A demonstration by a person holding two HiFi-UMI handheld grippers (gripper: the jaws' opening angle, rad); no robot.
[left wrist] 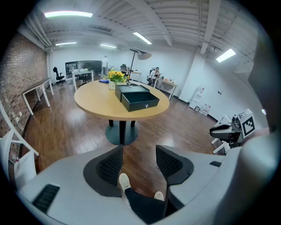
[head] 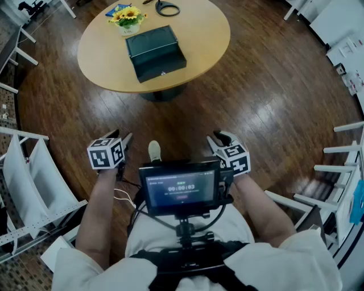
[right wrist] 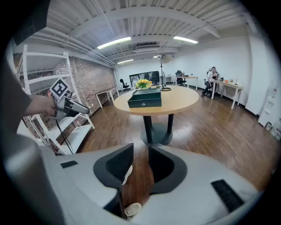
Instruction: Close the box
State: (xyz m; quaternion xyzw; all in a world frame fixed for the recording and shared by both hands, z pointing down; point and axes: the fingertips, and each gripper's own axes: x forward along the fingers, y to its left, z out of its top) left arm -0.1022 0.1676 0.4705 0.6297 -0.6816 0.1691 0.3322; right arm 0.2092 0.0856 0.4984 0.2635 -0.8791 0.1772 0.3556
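Observation:
A dark box (head: 154, 52) sits on the round wooden table (head: 199, 40) with its lid swung back, far ahead of both grippers. It also shows in the left gripper view as the box (left wrist: 136, 97) and in the right gripper view as the box (right wrist: 145, 98). My left gripper (head: 125, 141) is held low over the wooden floor, well short of the table, and its jaws stand open around nothing (left wrist: 139, 162). My right gripper (head: 218, 138) hangs at the same height; its jaws are open by a narrower gap, empty (right wrist: 140, 162).
A pot of yellow flowers (head: 128, 20) and a black looped item (head: 166, 7) stand behind the box. White racks (head: 23, 170) line the left side, white frames (head: 341, 165) the right. A small screen (head: 182, 187) sits at my chest, and a shoe (head: 154, 150) shows below.

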